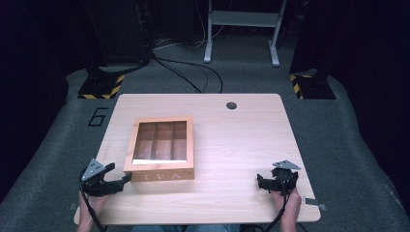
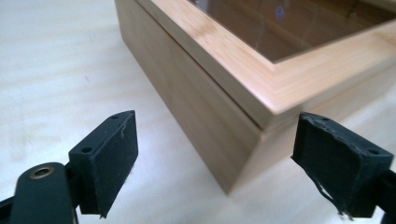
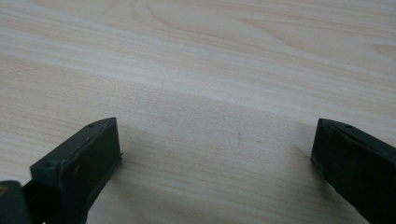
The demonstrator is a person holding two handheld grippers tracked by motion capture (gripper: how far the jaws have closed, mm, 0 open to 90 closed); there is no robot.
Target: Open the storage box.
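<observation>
A wooden tea box (image 1: 162,151) with a glass lid and "TEA" on its front stands left of the table's middle; its lid is down and I see dividers through the glass. My left gripper (image 1: 121,172) is open at the box's front left corner. In the left gripper view that corner of the box (image 2: 219,93) sits between the spread jaws of the left gripper (image 2: 215,119), apart from both pads. My right gripper (image 1: 259,182) rests near the front right of the table, open. In the right gripper view the right gripper (image 3: 217,123) has only bare wood between its jaws.
The light wooden table (image 1: 241,145) has a round cable hole (image 1: 231,105) at the back. On the floor beyond lie cables (image 1: 193,72), two stands with yellow-black striped bases (image 1: 101,87) and a white frame (image 1: 241,29).
</observation>
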